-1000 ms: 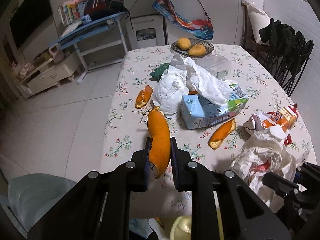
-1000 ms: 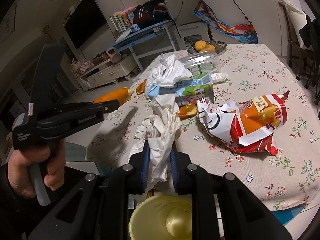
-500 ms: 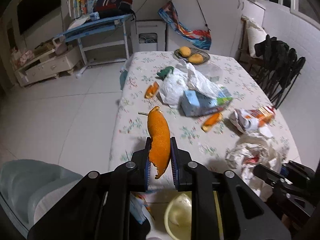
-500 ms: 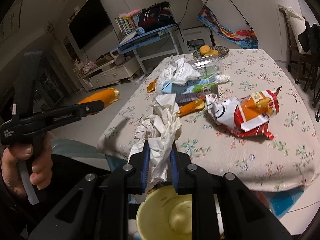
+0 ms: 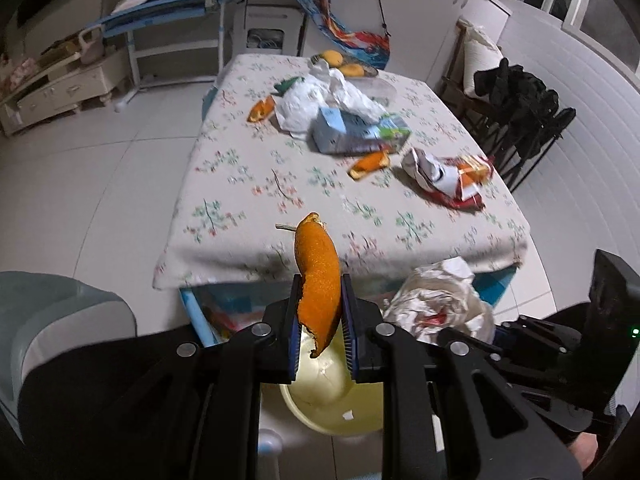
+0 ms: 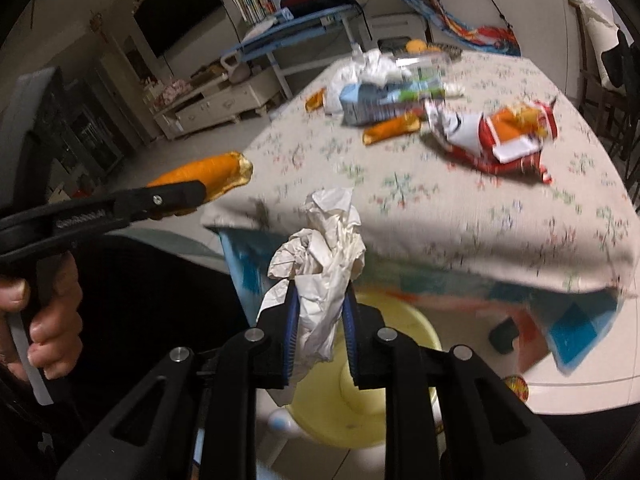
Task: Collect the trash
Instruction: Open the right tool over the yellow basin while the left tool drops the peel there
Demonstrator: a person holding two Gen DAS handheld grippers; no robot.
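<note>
Both claws, clamping peel [image 5: 318, 276] and tissue [image 6: 324, 256], withdrew over yellow bin [image 5: 340, 408].

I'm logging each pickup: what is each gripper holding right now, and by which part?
Left gripper pinches an orange peel by its lower half. Right gripper pinches a crumpled white tissue near its lower middle.

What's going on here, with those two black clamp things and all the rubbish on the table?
A person is clearing trash off a table with a hand-held gripper in each hand. The left gripper is shut on a long piece of orange peel, and the right gripper pinches a crumpled white tissue. Both hang past the table's edge, above a yellow bin on the floor. On the floral tablecloth lie two more peel pieces, a flattened carton, a white bag and a red snack wrapper.
</note>
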